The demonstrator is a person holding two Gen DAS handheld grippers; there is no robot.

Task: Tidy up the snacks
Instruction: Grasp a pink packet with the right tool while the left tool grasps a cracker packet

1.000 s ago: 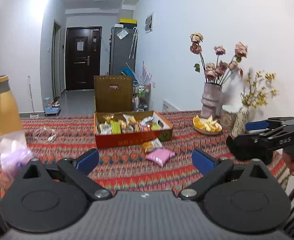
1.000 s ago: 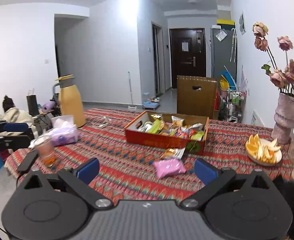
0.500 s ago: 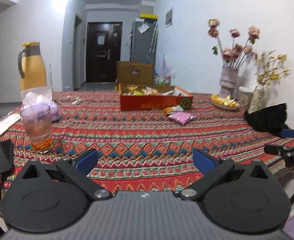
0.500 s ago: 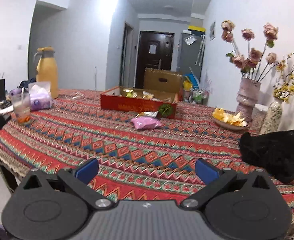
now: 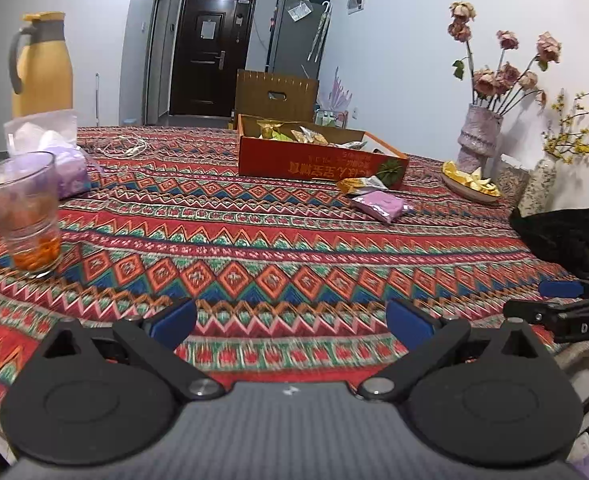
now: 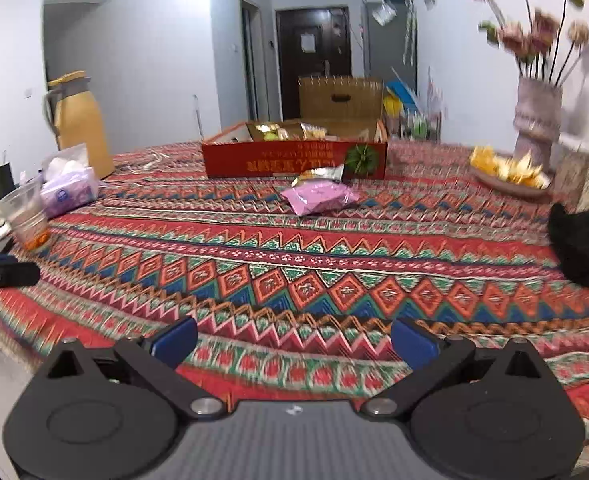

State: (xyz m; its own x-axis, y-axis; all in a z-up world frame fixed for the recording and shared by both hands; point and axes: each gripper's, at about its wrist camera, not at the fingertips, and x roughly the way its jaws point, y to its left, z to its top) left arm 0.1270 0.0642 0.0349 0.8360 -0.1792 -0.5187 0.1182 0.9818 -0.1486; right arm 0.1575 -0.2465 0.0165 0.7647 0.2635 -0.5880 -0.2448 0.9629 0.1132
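Barely started imo: pink snack pack [image 6: 318, 198] and a gold one [image 5: 361, 185] lie on the desk [image 5: 254, 248] just outside the red box [image 5: 318, 160]. Both tools, left tool [image 5: 290, 316] and right tool [image 6: 292, 338], gape wide, empty.

Woven tablecloth [image 5: 254, 240], glossy pink snack packet [image 5: 380, 207].

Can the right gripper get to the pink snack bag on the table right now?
Probably yes. The right gripper is open and empty, and only bare tablecloth lies between it and the pink snack bag. The bag sits far off, just before the red box, so the person must reach forward.
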